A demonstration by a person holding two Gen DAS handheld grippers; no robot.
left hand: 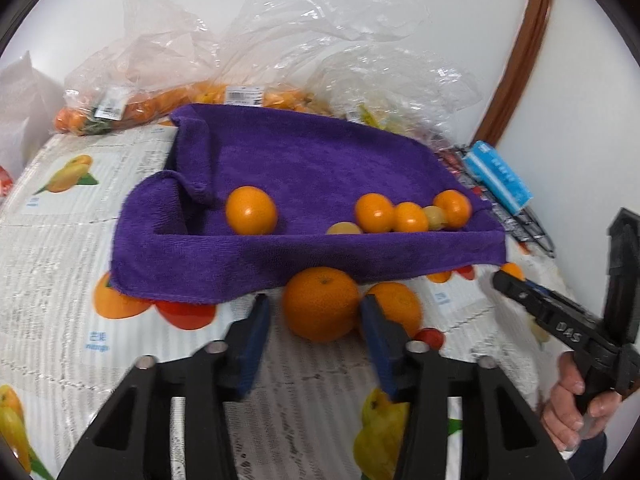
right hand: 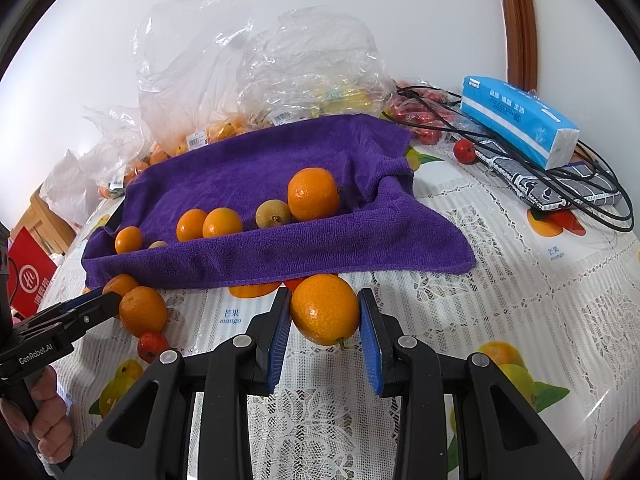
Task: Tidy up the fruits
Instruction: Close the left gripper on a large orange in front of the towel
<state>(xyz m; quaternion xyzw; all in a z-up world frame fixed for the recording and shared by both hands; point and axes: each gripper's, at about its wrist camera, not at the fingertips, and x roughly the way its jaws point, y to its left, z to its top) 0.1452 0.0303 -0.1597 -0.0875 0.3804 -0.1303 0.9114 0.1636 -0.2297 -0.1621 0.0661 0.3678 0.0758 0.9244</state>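
Right gripper (right hand: 325, 320): its blue pads are pinching the held orange (right hand: 325, 310) on both sides, just in front of the purple towel (right hand: 280, 160).
Left gripper (left hand: 316, 332): its jaws are standing apart around the near orange (left hand: 320, 304), with a gap showing at each pad.
Loose oranges: three are showing in front of the towel, namely the held one, the near one and a second loose orange (left hand: 400, 300) just behind the left gripper's right finger.
Small red fruit (right hand: 152, 346): one is lying on the printed tablecloth (right hand: 500, 280) near those oranges; another red fruit (right hand: 464, 151) is sitting beside the wire rack (right hand: 560, 184).
Towel hollow: it is cradling four orange fruits (right hand: 313, 193) and two pale yellow fruits (right hand: 273, 212).
Clear plastic bags (right hand: 192, 80): several are standing behind the towel, holding orange and yellow fruit; their exact number is unclear.
Red fruit bag (right hand: 420, 120): it is lying at the towel's far right corner, holding many small red fruits.
Tissue pack (right hand: 520, 120): one is resting on top of the rack.
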